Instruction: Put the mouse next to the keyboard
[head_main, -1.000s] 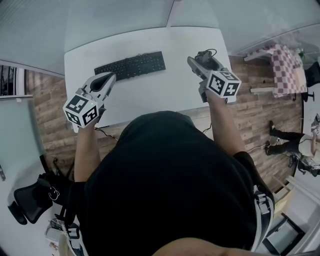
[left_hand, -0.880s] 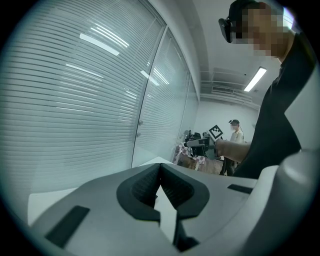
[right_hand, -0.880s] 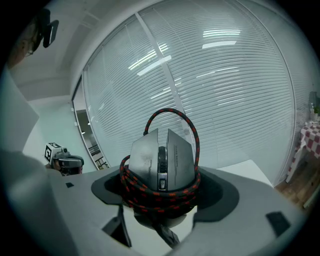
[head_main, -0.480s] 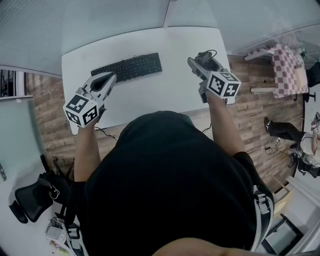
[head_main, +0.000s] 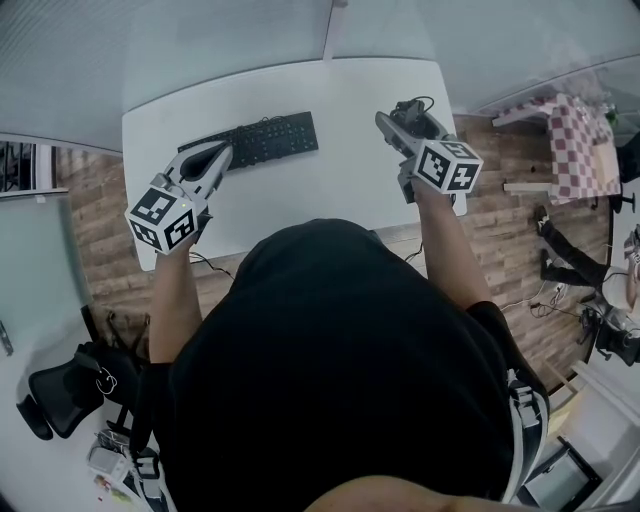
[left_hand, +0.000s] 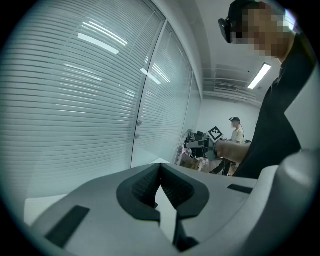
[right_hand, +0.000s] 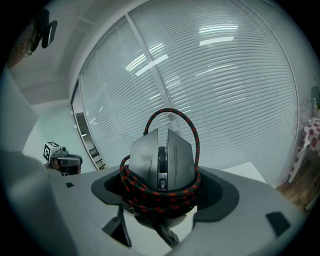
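We hold our left gripper (head_main: 212, 156) with its jaws shut together on nothing beside the near left end of the keyboard (head_main: 258, 139) on the white desk (head_main: 350, 95), while our right gripper (right_hand: 162, 192) clamps the mouse (right_hand: 162, 157), wrapped in its red-and-black cable (right_hand: 150, 192), above the desk's right edge, well apart from the keyboard.

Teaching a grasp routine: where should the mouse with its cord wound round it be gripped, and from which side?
Probably across its two long sides, over the wound cord, coming from its tail end, as the right gripper holds the mouse now. That is its narrower span, the coils are pinned under the jaws, and the buttons point away.
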